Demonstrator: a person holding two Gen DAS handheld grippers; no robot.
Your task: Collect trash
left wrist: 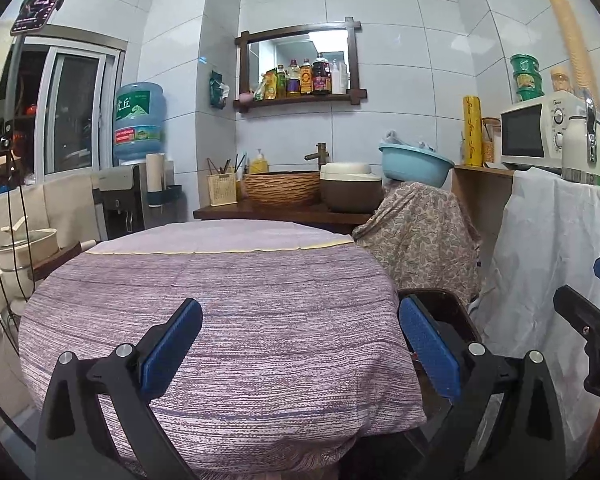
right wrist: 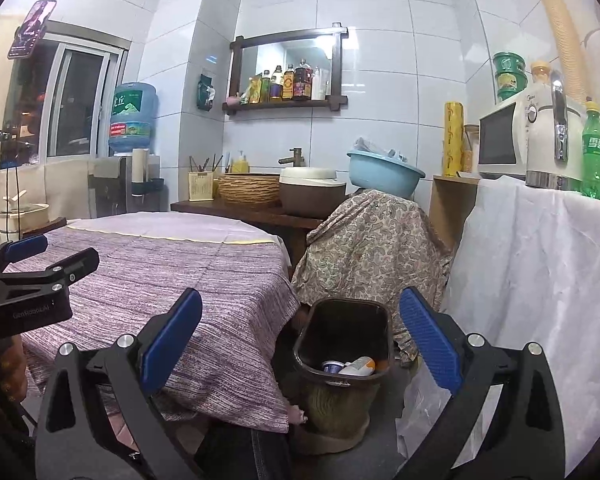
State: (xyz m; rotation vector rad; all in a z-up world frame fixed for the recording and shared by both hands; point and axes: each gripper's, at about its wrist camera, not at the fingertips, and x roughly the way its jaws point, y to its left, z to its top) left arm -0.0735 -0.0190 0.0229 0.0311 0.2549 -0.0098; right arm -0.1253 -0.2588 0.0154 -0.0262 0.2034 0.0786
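A dark trash bin (right wrist: 342, 320) stands on the floor just right of the table, between the table and a white-draped counter. Inside it lie a small blue-lidded cup (right wrist: 332, 367), a white bottle (right wrist: 358, 366) and something orange (right wrist: 382, 365). My right gripper (right wrist: 300, 340) is open and empty, its blue pads (right wrist: 172, 338) on either side of the bin from above. My left gripper (left wrist: 300, 344) hangs open and empty over the purple-clothed table (left wrist: 228, 300), with the bin's rim (left wrist: 440, 300) beside its right pad. No trash shows on the cloth.
A paisley-covered seat (right wrist: 372, 248) with a blue basin (right wrist: 384, 174) stands behind the bin. The white-draped counter (right wrist: 540, 260) carries a microwave (right wrist: 500, 140), a kettle and a green bottle (right wrist: 596, 156). Behind the table are a wooden sink counter (left wrist: 284, 212) and a water dispenser (left wrist: 138, 124).
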